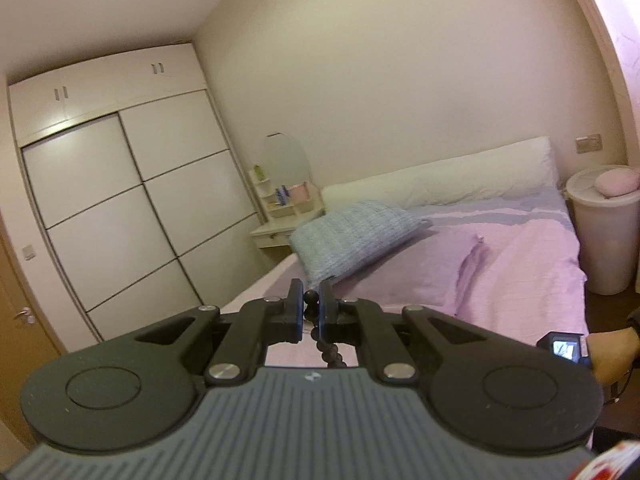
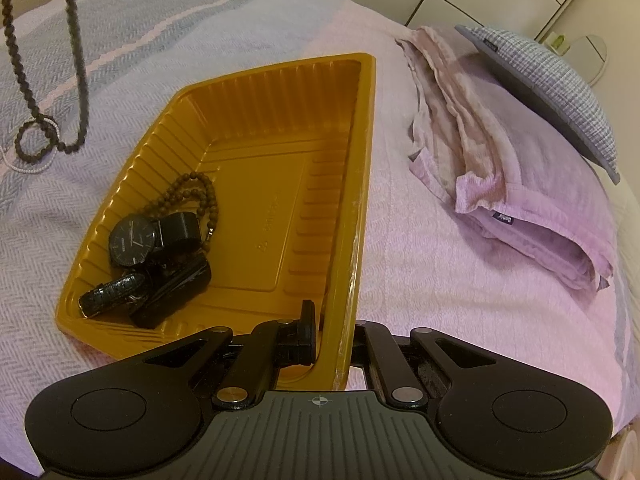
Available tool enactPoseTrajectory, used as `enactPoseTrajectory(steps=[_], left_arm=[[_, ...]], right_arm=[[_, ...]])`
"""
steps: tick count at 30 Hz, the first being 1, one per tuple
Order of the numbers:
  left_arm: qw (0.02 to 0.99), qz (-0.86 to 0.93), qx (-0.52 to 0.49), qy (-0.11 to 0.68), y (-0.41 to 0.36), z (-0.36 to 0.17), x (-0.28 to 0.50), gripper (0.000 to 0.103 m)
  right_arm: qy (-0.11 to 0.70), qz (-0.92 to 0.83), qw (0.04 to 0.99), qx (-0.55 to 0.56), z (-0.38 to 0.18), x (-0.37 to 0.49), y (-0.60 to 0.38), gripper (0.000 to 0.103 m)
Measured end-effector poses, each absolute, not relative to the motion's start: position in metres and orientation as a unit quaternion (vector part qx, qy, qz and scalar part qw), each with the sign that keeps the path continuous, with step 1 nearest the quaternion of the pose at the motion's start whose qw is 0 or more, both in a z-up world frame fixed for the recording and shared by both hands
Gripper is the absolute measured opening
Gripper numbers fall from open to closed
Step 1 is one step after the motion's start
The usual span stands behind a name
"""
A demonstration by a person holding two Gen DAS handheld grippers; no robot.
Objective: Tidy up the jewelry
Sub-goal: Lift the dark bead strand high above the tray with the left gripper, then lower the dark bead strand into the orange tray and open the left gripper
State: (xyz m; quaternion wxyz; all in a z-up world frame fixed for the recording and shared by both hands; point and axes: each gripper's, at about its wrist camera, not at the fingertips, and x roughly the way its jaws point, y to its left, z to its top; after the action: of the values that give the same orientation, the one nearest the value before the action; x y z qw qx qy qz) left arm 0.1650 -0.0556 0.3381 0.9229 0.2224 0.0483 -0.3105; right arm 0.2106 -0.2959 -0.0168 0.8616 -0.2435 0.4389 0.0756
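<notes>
Only faint embossing on tray [image 2: 362, 184]

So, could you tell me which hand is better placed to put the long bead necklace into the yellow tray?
The left. The left gripper is already shut on the bead necklace, which hangs beside the yellow tray. The right gripper is clamped on the tray's rim, steadying it.

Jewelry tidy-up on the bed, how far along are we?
Done: two watches and a brown bead bracelet lie in the yellow tray. In hand: the left gripper holds a dark bead necklace; the right gripper clamps the tray's wall. Left: a thin pale chain on the bedspread.
</notes>
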Motion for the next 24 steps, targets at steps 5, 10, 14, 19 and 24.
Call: enactPoseTrajectory(steps=[5,10,14,19,24], left_arm=[[0.916,-0.335,0.214,0.058,-0.086,0.325,0.180,0.006],[0.912,-0.350,0.203,0.063,-0.115,0.315,0.200,0.006],[0.909,-0.357,0.200,0.077,-0.137,0.300,0.217,0.006],[0.899,-0.362,0.211,0.125,-0.161,0.263,0.238,0.006],[0.884,-0.370,0.225,0.176,-0.180,0.219,0.254,0.006]], right_arm=[[0.439,0.078,0.861,-0.245,-0.017,0.210,-0.296,0.005],[0.438,0.079,0.861,-0.244,-0.017,0.210,-0.295,0.005],[0.438,0.080,0.861,-0.245,-0.017,0.209,-0.295,0.005],[0.438,0.081,0.861,-0.247,-0.017,0.209,-0.296,0.005],[0.439,0.082,0.860,-0.248,-0.018,0.209,-0.296,0.005]])
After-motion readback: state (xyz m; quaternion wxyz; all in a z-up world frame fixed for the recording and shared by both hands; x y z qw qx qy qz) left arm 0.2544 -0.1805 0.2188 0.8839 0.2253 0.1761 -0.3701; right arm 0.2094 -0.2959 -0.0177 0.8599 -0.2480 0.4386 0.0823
